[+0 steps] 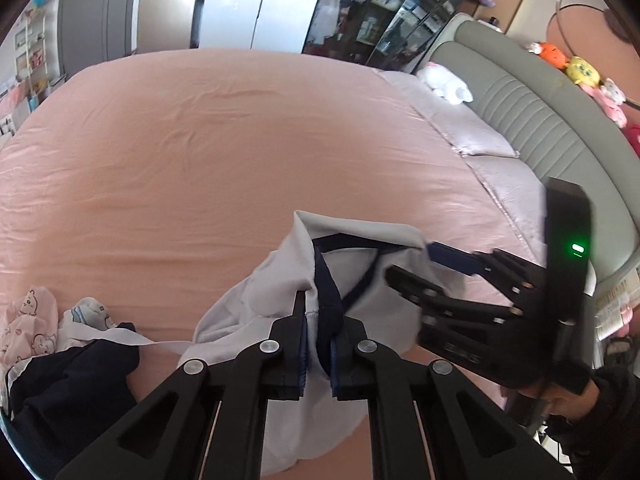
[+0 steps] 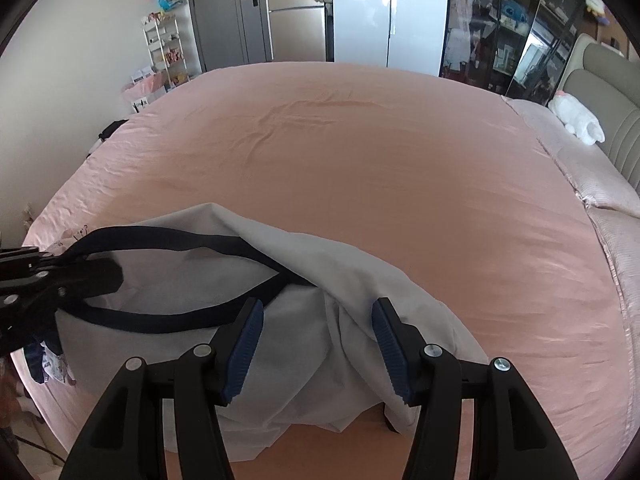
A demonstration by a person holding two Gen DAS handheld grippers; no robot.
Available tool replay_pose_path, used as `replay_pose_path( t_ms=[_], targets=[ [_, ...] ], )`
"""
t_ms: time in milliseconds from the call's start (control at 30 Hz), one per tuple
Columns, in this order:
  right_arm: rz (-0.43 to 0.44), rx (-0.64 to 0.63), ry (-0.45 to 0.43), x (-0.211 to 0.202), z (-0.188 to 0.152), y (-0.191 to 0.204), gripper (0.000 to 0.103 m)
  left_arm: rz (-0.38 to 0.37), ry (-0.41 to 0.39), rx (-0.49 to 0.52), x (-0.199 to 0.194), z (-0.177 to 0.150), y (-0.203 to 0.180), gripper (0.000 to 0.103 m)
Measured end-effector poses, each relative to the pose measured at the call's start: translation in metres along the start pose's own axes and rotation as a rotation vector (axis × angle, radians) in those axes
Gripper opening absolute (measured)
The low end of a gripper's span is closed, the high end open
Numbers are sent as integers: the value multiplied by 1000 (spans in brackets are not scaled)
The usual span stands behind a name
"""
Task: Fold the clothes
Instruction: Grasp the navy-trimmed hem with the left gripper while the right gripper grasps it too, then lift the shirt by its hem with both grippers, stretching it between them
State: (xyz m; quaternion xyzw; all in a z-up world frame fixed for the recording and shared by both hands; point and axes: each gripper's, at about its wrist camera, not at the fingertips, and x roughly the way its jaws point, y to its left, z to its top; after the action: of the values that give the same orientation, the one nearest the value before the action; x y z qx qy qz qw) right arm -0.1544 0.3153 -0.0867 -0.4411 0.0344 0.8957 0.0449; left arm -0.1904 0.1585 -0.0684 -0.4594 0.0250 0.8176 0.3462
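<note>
Left tongs [image 1: 319, 354] pinching shirt [image 1: 256, 304], right tongs [image 2: 316, 350] spread

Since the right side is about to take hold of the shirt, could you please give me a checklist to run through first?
1. Left hand-held gripper shut on the white shirt at its navy trim: ok.
2. Right hand-held gripper open: ok.
3. Cloth between the right fingers: ok.
4. Pink bed sheet ahead free for spreading: ok.
5. Clothes pile apart from the shirt: cannot tell.
</note>
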Motion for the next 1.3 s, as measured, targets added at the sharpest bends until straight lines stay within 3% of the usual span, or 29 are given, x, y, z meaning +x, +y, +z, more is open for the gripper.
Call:
replay_pose_path(
  t_ms=[200,433,567,700,933,1067,1200,1233,1300],
  targets=[
    [-17,7,-4,5,7,6,57,-52,-17,2,-20,-8,-8,7],
    [-28,-16,17,15,16,16,58,-62,-37,9,-32,-11,-9,7],
    [-110,-96,40,28,19,24,58,-60,-46,-3,-37,-12,-4,7],
    [-177,-111,5,25,23,21,58,-55,-55,-13,-41,-12,1,7],
    [-280,43,-13,11,26,-14,59,-27,-72,-28,-45,-13,11,7],
    [-274,122,1,7,22,-35,68,8,-81,-35,-45,-12,16,7],
    [-250,118,-14,1,12,-34,68,43,-88,-40,-44,-12,21,7],
    [-237,111,-16,1,10,-33,67,52,-88,-39,-43,-12,22,7],
    [-211,97,-22,-1,7,-31,48,71,-89,-36,-42,-13,23,7]
  ],
)
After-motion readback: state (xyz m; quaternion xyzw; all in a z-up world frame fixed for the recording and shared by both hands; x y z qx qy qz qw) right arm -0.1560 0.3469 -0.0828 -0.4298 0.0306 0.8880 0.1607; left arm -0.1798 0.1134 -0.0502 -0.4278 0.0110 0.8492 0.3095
